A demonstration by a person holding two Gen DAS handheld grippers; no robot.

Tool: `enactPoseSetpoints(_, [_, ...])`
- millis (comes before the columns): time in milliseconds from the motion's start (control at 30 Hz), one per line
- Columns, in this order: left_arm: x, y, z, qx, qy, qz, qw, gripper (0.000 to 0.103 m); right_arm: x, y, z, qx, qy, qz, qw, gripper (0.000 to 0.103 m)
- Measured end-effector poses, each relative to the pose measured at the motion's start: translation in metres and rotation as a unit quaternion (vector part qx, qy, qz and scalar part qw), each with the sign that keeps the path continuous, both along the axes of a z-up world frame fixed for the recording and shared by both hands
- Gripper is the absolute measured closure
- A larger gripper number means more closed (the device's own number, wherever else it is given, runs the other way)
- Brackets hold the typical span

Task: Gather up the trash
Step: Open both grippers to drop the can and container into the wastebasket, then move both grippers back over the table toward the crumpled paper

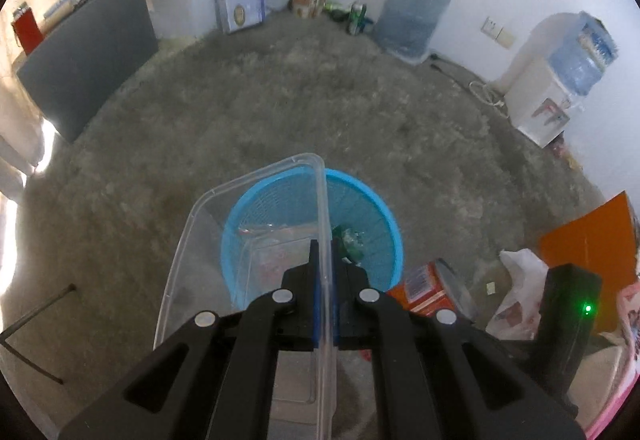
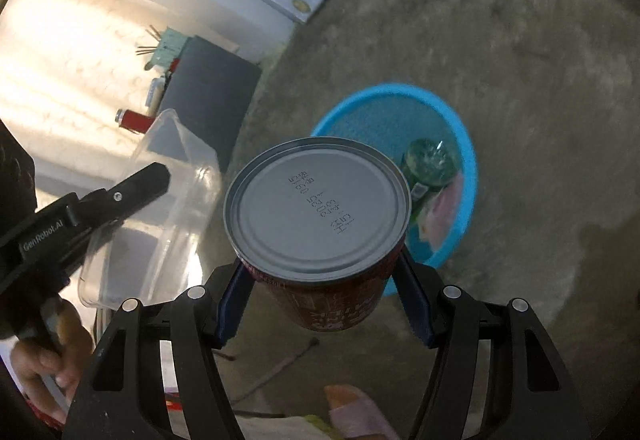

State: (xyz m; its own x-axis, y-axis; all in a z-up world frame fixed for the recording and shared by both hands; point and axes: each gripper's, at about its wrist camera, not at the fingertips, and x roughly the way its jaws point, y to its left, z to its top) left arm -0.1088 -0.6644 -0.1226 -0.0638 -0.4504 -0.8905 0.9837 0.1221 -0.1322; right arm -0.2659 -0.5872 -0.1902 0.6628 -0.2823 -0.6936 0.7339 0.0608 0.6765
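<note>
left gripper [image 1: 325, 304]: fingers were pinched on the side wall of a clear plastic container [image 1: 248, 199], which hung right over the blue basket [image 1: 384, 215]
right gripper [image 2: 324, 300]: fingers squeezed a red can [image 2: 320, 207] by its sides, bottom facing the camera
basket: sat on the floor ahead of both fingers, green bottle [image 2: 430, 163] already inside
what could go wrong: imo the thin wall could slip out of that pinch, and the can might land short since the basket was off to the right of it

Blue mesh basket [image 2: 460, 127], red can [image 2: 332, 304], clear container [image 1: 248, 191].
</note>
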Motion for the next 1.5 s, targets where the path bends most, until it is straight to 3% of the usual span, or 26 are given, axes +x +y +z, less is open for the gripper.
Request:
enactPoseSetpoints(100, [0.005, -0.018, -0.018, 0.018, -0.006, -0.001, 0.9998, 0.097, 0.007, -0.011, -0.017, 0.019, -0.014, 0.0, 1.0, 0.041])
enactPoseSetpoints(167, [0.008, -0.026, -0.03, 0.034, -0.018, -0.004, 0.9993, 0.074, 0.011, -0.013, -0.03, 0.026, -0.008, 0.006, 1.0, 0.039])
enactPoseSetpoints(200, [0.011, -0.029, -0.034, 0.037, -0.025, 0.0, 0.999, 0.048, 0.017, -0.017, -0.04, 0.033, 0.01, 0.013, 0.999, 0.039])
enactPoseSetpoints(233, [0.014, -0.028, -0.034, 0.032, -0.029, 0.006, 0.9991, 0.039, 0.02, -0.018, -0.048, 0.042, 0.037, 0.017, 0.998, 0.036])
enactPoseSetpoints(333, [0.021, -0.027, -0.033, 0.017, -0.013, 0.017, 0.9996, 0.032, 0.026, -0.017, -0.055, 0.04, 0.084, 0.029, 0.995, 0.035])
enactPoseSetpoints(467, [0.027, -0.02, -0.026, 0.003, -0.009, 0.023, 0.9997, 0.031, 0.023, -0.01, -0.043, 0.011, 0.124, 0.027, 0.992, 0.034])
enactPoseSetpoints(633, [0.03, -0.006, -0.004, -0.016, -0.009, 0.029, 0.9994, 0.031, 0.008, -0.004, -0.033, 0.0, 0.124, 0.01, 0.992, 0.034])
enactPoseSetpoints(967, [0.031, 0.057, 0.077, -0.085, 0.002, 0.026, 0.9961, 0.027, -0.006, 0.04, 0.027, -0.057, 0.117, -0.001, 0.991, 0.031])
enactPoseSetpoints(1233, [0.045, 0.161, 0.147, -0.162, 0.025, 0.044, 0.9855, 0.019, -0.001, 0.087, 0.101, -0.137, 0.125, 0.021, 0.982, 0.022])
enactPoseSetpoints(1367, [0.059, 0.22, 0.156, -0.176, 0.026, 0.067, 0.9818, 0.017, 0.013, 0.108, 0.13, -0.186, 0.143, 0.048, 0.971, 0.012])
enactPoseSetpoints(1500, [0.079, 0.281, 0.154, -0.175, 0.017, 0.091, 0.9802, 0.016, 0.038, 0.13, 0.159, -0.241, 0.185, 0.075, 0.95, 0.008])
